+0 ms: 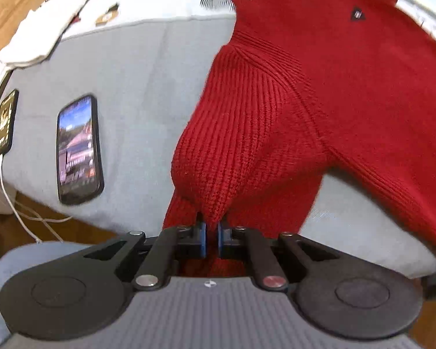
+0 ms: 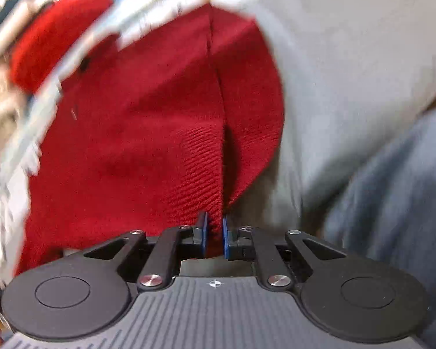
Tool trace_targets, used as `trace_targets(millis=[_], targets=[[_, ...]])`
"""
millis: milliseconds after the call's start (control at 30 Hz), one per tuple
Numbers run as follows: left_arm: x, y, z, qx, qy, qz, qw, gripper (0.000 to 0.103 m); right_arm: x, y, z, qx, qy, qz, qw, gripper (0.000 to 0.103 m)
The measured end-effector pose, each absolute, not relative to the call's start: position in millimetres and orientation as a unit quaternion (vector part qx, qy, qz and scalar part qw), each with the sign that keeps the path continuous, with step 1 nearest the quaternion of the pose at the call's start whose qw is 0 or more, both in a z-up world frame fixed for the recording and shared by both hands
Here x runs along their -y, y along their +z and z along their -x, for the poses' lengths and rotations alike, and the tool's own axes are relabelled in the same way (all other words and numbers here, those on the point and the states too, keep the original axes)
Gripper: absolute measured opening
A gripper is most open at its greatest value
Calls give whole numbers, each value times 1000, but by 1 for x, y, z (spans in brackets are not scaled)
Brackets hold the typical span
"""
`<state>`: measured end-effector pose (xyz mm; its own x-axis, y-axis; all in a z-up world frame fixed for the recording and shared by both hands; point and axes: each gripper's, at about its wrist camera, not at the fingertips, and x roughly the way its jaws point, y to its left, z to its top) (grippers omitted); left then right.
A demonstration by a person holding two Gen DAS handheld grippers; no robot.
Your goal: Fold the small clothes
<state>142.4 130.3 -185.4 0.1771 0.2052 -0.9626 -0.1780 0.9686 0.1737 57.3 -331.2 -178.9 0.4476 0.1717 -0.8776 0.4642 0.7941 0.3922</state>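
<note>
One garment in hand: a red ribbed-knit sweater [image 1: 319, 87] with a small dark triangular badge [image 1: 357, 14] on the chest, spread over the grey cloth-covered surface [image 1: 130, 81].

Position: body lies open and flat on the grey cloth, collar toward the far edge. One long sleeve runs down from the shoulder seam to the left claw [image 1: 212, 237]. In the right wrist view the garment's side edge is drawn up into a ridge leading to the right claw [image 2: 215, 238]; that view is blurred.

Left claw: blue pads [image 1: 203, 232] drawn together, clamped on a pinch of red knit near the sleeve's lower end.

Right claw: blue pads [image 2: 226, 237] drawn together, clamped on a thin fold of the red knit at the sweater's edge.

Progress, judged: early. Both grips are taken, but no fold line shows across the body; the chest panel is single-layer and fully exposed. Sleeve not yet laid over the torso. Remaining: bring sleeve and side inward, repeat for the other side, then fold the length in half and flatten.

Other items on the surface, well apart from the sweater: a black smartphone with lit screen [image 1: 80, 148]; a second dark device on a white charging cable [image 1: 4, 125] at the left margin; a white folded cloth [image 1: 43, 35] near the far corner.
</note>
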Motion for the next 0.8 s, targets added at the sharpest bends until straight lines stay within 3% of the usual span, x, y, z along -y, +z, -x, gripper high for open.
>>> trace_targets(millis=[67,133,167,200,233,267,500,667,733,800], targets=[[-131,-194,-144,-632,123,-16,765,14,327,-190,-62,-550,-99,-286,779,12],[-136,-194,-145,-628,122,-13,769,33,324,-194,-74,-585,-98,-262,762,22],[-135,-190,-145,-621,117,-11,775,40,326,-191,-79,-588,-105,-250,762,31],[-136,-186,-145,-610,114,-9,784,64,328,-184,-83,-580,-108,-232,773,56],[-137,-181,-146,-595,114,-9,795,81,331,-174,-86,-561,-114,-213,792,73],[-136,-175,-148,-580,115,-11,806,86,334,-163,-87,-538,-118,-199,810,78],[-130,-161,-211,-544,118,-17,830,86,373,-116,-199,-423,-105,-144,888,81],[-122,-153,-301,-509,110,-15,854,87,408,-142,-328,-414,-109,-147,892,82],[-115,-158,-344,-500,105,-33,859,96,415,-153,-371,-417,-107,-125,894,88],[-108,-172,-390,-506,102,-52,855,97,417,-174,-407,-429,-106,-89,893,89]])
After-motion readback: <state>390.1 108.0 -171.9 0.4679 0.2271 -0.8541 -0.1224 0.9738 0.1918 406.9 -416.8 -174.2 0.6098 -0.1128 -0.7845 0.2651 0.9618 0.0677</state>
